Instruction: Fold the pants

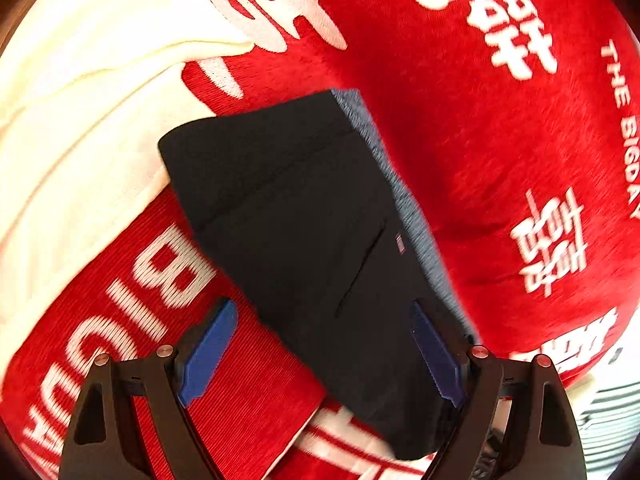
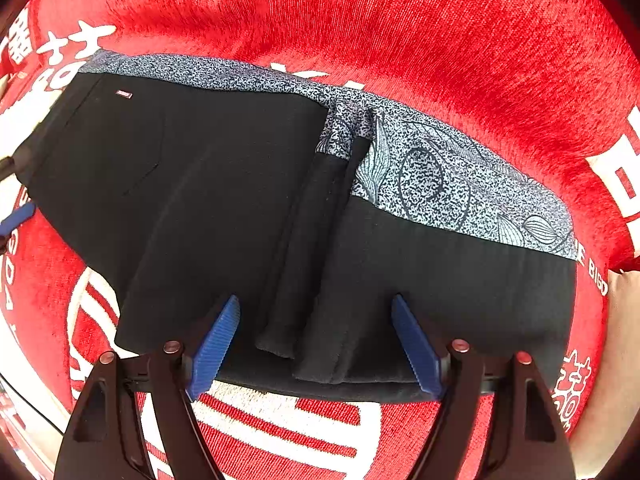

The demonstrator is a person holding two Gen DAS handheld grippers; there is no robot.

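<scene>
The black pants [image 2: 248,200] lie folded on the red blanket [image 2: 360,20], soft, limp and light, best pinched at a thick hem edge, while left tongs [image 1: 324,356] and right tongs [image 2: 316,344] gape wide, holding nothing.

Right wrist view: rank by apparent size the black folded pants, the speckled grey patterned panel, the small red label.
1. Black folded pants
2. Speckled grey patterned panel
3. Small red label, a tiny tag near the pants' far left corner
</scene>
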